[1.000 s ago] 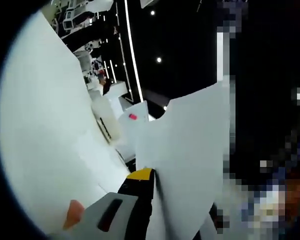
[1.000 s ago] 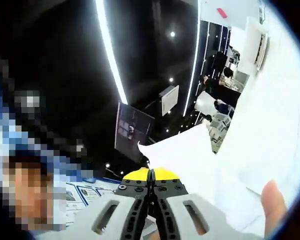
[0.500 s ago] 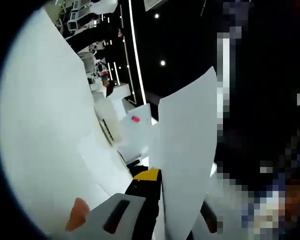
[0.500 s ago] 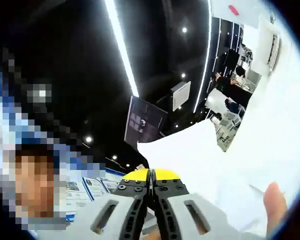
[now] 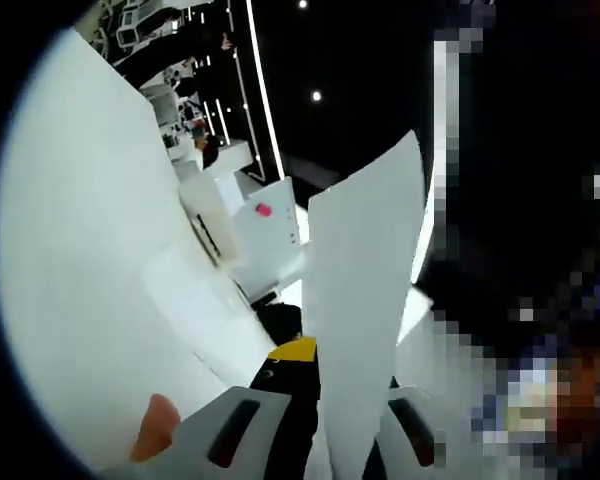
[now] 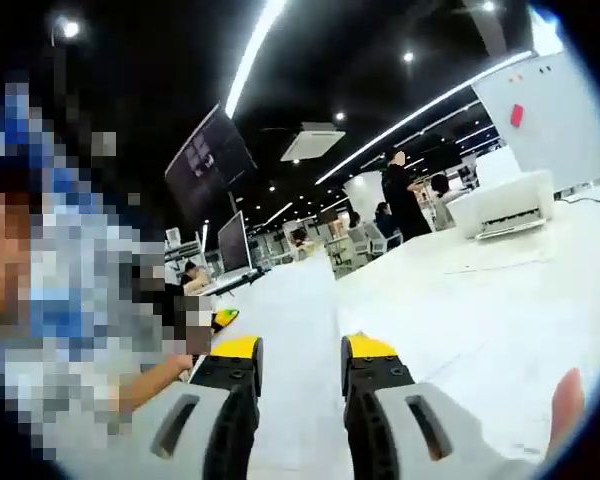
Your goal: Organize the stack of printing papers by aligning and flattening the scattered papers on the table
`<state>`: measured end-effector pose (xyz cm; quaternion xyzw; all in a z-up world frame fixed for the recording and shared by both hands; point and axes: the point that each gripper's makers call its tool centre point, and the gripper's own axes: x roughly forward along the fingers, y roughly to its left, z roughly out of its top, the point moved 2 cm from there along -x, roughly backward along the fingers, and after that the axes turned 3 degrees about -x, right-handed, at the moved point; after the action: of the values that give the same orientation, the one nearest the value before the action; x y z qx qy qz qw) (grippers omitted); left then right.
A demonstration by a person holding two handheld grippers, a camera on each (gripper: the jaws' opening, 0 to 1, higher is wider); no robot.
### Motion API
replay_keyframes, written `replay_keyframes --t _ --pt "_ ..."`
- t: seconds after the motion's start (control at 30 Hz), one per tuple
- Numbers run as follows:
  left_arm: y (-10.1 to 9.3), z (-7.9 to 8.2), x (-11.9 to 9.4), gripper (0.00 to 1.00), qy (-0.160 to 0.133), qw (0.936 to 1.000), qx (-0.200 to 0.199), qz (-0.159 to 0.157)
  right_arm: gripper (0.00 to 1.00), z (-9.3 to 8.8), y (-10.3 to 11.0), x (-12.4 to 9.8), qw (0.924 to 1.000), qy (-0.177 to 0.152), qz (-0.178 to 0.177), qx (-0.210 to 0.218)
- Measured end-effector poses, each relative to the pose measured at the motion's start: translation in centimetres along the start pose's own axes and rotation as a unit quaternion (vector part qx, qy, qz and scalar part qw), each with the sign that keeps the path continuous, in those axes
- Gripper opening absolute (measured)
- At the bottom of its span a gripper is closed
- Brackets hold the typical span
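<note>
In the left gripper view a white sheet of paper (image 5: 365, 290) stands on edge, rising from between the jaws of my left gripper (image 5: 338, 385), which is shut on its lower edge. More white sheets (image 5: 195, 315) lie flat on the white table (image 5: 70, 250). In the right gripper view my right gripper (image 6: 302, 350) is open, its yellow-tipped jaws apart. The white paper (image 6: 305, 300) runs away between them, and I cannot tell whether it touches them. The yellow tip of the left gripper (image 6: 222, 318) shows at the paper's left side.
A white printer (image 6: 505, 205) sits at the table's far end under a white board with a red mark (image 6: 550, 100). A person (image 6: 400, 195) stands in the background among desks. A fingertip (image 6: 565, 405) shows at the right gripper's handle.
My right gripper has opened and let go of the paper, and its view has swung round to look level along the table. The left gripper keeps its hold on the upright sheet.
</note>
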<state>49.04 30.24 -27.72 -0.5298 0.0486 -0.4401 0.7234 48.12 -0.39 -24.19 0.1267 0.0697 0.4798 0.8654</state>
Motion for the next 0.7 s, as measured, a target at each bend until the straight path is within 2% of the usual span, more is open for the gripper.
replay_keyframes --t 0.03,0.07,0.13,0.23,0.3,0.37,0.43,0.47,0.5,0.53,0.6,0.7 --pt "0.0 -0.1 0.0 0.06 0.002 1.0000 -0.001 -0.002 0.25 0.3 0.2 0.3 0.9997 -0.007 0.012 0.019" --pt "-0.1 -0.2 0.1 0.06 0.008 1.0000 0.002 -0.004 0.26 0.4 0.4 1.1 0.9987 -0.002 0.039 0.034" --pt "0.0 -0.2 0.2 0.06 0.013 0.9999 0.005 -0.002 0.27 0.0 0.1 2.9 0.9977 0.014 0.054 0.037" --pt "-0.4 -0.6 0.2 0.06 0.023 0.9996 0.011 -0.013 0.27 -2.2 -0.6 5.9 0.9956 0.067 0.058 0.030" --pt "-0.7 -0.6 0.2 0.06 0.028 0.9992 0.010 -0.027 0.26 -2.6 -1.5 7.8 0.9954 0.065 0.055 0.046" --pt "-0.8 -0.6 0.2 0.06 0.030 0.9991 0.009 -0.031 0.25 -2.7 -1.6 8.7 0.9932 0.065 0.065 0.071" --pt "-0.9 -0.7 0.2 0.06 0.032 0.9989 0.009 -0.034 0.22 -2.6 -1.4 9.5 0.9916 0.050 0.070 0.097" --pt "-1.0 -0.7 0.2 0.06 0.034 0.9986 0.011 -0.039 0.22 -2.8 -1.8 10.4 0.9892 0.048 0.087 0.108" --pt "-1.2 -0.6 0.2 0.06 0.035 0.9983 0.014 -0.045 0.22 -2.9 -1.8 10.5 0.9890 0.047 0.088 0.109" --pt "-1.3 -0.6 0.2 0.06 0.036 0.9980 0.017 -0.049 0.21 -2.6 -1.7 10.7 0.9855 0.036 0.109 0.125" --pt "-1.3 -0.6 0.1 0.06 0.035 0.9980 0.014 -0.051 0.21 -2.7 -1.1 10.9 0.9821 0.028 0.122 0.141" --pt "-1.3 -0.7 0.2 0.06 0.034 0.9979 0.012 -0.053 0.19 -3.2 0.3 10.9 0.9787 0.036 0.145 0.141"
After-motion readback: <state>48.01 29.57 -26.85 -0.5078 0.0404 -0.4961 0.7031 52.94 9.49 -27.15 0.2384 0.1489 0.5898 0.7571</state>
